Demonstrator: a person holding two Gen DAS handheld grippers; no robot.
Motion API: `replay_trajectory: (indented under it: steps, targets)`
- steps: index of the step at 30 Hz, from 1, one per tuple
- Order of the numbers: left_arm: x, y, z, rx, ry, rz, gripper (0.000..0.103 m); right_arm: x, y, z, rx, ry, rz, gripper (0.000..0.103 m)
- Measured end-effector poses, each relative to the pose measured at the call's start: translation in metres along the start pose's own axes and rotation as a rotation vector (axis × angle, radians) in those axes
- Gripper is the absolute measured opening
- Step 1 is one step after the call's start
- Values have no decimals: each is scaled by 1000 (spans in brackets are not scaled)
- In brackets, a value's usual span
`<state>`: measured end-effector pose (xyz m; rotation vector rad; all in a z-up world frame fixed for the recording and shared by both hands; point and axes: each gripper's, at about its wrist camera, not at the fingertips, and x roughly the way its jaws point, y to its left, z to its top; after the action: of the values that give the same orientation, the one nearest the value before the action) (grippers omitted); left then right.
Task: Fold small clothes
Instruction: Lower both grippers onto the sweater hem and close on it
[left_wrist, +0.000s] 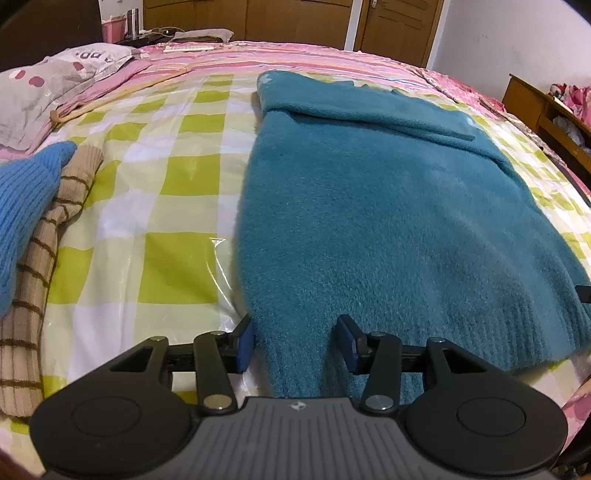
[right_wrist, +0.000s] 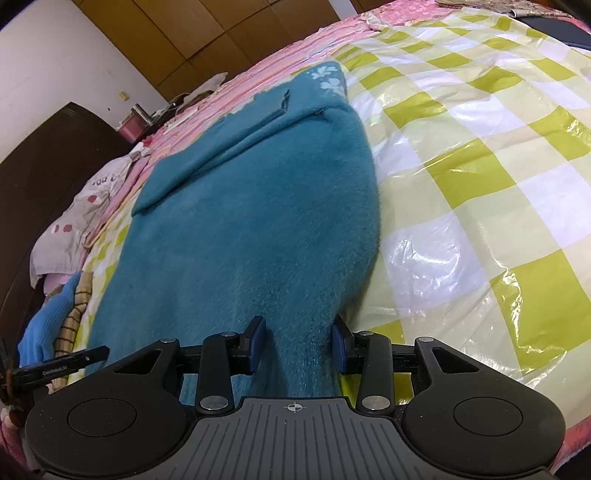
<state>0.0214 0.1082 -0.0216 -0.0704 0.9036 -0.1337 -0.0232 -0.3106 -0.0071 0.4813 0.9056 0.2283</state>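
A fuzzy teal sweater (left_wrist: 388, 221) lies flat on the green-and-white checked plastic sheet (left_wrist: 166, 184), with one sleeve folded across its upper part (left_wrist: 388, 122). My left gripper (left_wrist: 295, 339) sits at the sweater's near left hem corner. Its jaws stand apart, the left pad (left_wrist: 244, 345) beside the fabric edge and the right pad (left_wrist: 349, 345) resting on the knit. In the right wrist view, my right gripper (right_wrist: 298, 345) is at the near right hem corner of the teal sweater (right_wrist: 258, 221). Bunched fabric fills the space between its pads (right_wrist: 256, 345).
A blue knit garment (left_wrist: 26, 206) and a beige striped one (left_wrist: 40, 295) are heaped at the left of the bed. Behind them lies a grey spotted pillow (left_wrist: 48, 88) on the pink bedding (left_wrist: 295, 55). A wooden shelf (left_wrist: 546, 110) stands at the right.
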Motion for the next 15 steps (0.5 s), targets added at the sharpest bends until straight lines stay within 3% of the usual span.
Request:
replay_trajectory:
  steps: [9,15]
  targets:
    - [0,-9,-1,55,-15,48,53,-2,8,-5,-25,-8,-35,37]
    - [-1,-16,-1,104,-27,84,53,-12,17,-6,-66,-26,-112,37]
